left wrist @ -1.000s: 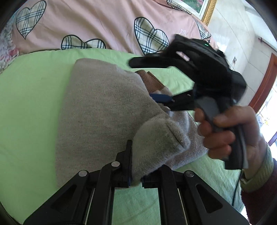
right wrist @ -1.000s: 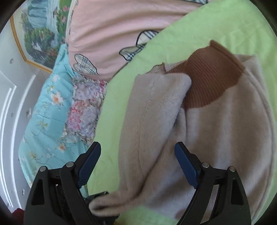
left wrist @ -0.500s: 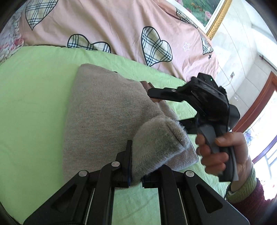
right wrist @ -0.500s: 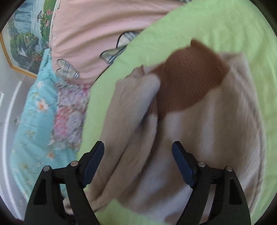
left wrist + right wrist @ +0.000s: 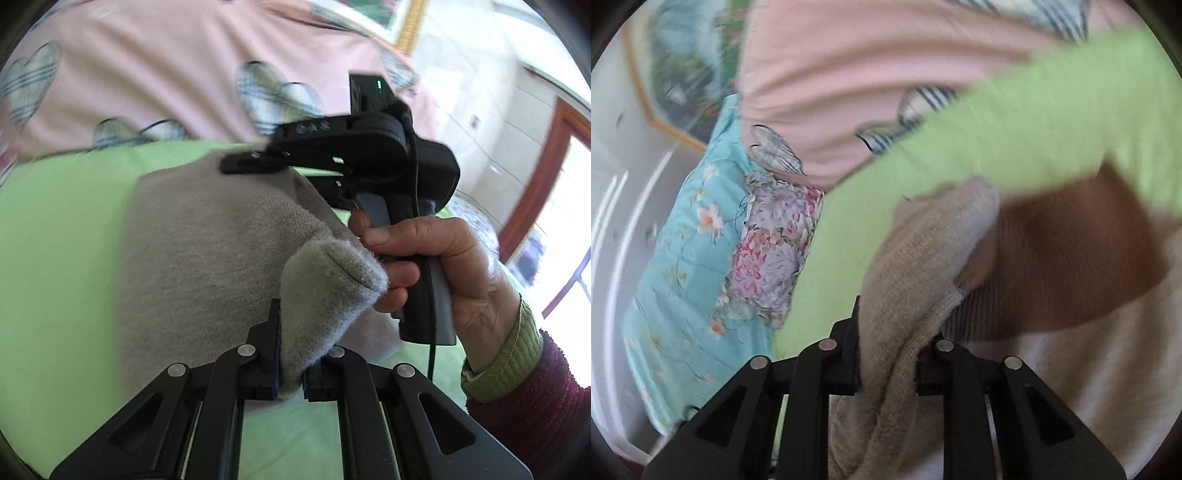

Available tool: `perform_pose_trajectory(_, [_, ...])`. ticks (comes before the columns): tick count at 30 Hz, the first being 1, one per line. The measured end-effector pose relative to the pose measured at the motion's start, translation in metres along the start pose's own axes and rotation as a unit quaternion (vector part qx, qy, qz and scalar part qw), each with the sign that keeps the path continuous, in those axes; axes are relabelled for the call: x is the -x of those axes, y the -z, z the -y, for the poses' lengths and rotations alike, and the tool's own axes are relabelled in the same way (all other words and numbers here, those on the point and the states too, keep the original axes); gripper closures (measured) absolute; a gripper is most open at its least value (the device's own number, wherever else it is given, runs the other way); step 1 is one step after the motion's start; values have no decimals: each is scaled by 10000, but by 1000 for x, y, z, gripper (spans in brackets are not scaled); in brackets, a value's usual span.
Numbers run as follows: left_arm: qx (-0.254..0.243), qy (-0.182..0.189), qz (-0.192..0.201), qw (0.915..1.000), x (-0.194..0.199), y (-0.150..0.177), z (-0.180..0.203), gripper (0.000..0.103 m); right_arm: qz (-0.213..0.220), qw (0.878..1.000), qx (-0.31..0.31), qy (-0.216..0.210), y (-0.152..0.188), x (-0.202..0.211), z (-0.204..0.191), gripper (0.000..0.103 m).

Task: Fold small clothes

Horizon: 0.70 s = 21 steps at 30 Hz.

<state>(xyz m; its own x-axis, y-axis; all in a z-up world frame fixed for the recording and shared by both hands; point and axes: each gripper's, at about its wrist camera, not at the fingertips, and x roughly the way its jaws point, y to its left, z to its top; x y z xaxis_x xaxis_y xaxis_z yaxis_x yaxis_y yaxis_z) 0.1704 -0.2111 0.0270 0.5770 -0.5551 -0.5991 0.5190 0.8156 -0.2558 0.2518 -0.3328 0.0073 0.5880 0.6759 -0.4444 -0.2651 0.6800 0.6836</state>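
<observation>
Left wrist view: bare green bed sheet (image 5: 62, 236) lies open from 8 to 10 o'clock. Right hand-held gripper (image 5: 255, 164) and the hand (image 5: 436, 266) holding it block 1 to 3 o'clock. Pink heart-print quilt (image 5: 166, 66) banks up across 11 to 12 o'clock.

A bedroom in a home.

A bed spread with a green sheet (image 5: 1052, 122) fills both views, and a pink quilt (image 5: 177, 62) printed with plaid hearts is bunched along its far side. Next to the quilt lies a turquoise floral cover (image 5: 683, 258) with a patch of pink and lilac flowers. A gold-framed picture (image 5: 676, 77) hangs on the pale wall, and a wooden door frame (image 5: 543, 173) stands beside bright daylight.
</observation>
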Motion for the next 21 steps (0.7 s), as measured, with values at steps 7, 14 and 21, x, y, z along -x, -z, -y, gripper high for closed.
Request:
perform_pose_trajectory(7, [-26, 409, -603, 9973, -76, 14, 38, 97, -137, 9966, 21, 813, -1, 46, 61, 83])
perform_pose_trajectory(14, [31, 298, -775, 9965, -91, 33, 34, 95, -230, 9938, 103, 1079, 14, 33, 84, 83])
perform_pose_trajectory(21, [56, 618, -1146, 9915, -70, 29, 29, 77, -82, 9899, 120, 1410, 19, 38, 86, 71])
